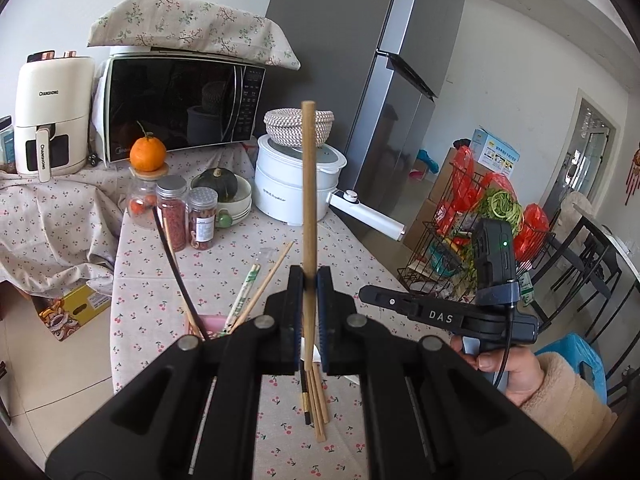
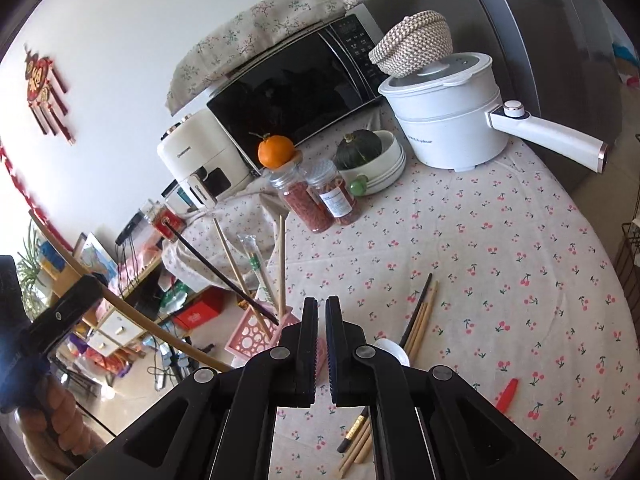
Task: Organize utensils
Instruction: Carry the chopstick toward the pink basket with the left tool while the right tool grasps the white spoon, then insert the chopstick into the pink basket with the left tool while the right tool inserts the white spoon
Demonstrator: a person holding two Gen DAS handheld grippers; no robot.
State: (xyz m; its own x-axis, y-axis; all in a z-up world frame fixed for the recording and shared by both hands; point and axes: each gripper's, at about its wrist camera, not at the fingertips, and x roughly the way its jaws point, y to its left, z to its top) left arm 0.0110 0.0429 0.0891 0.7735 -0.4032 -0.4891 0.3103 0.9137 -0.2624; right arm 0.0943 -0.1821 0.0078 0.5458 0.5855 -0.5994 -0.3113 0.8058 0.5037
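My left gripper (image 1: 310, 280) is shut on a single wooden chopstick (image 1: 309, 184) and holds it upright above the table. In the right wrist view this chopstick (image 2: 132, 312) runs as a long curved stick at the left. A pink holder (image 2: 256, 330) near the table's left edge has several chopsticks standing in it; it also shows in the left wrist view (image 1: 212, 324). Loose wooden and black chopsticks (image 2: 420, 312) lie on the cloth, also seen below my left gripper (image 1: 316, 404). My right gripper (image 2: 321, 308) is shut and empty above them.
A white spoon (image 2: 394, 350) and a red item (image 2: 506, 394) lie on the cherry-print tablecloth (image 2: 500, 240). Spice jars (image 2: 320, 196), a bowl with a squash (image 2: 372, 156), a white pot (image 2: 448, 120) and a microwave (image 1: 180, 108) stand at the back.
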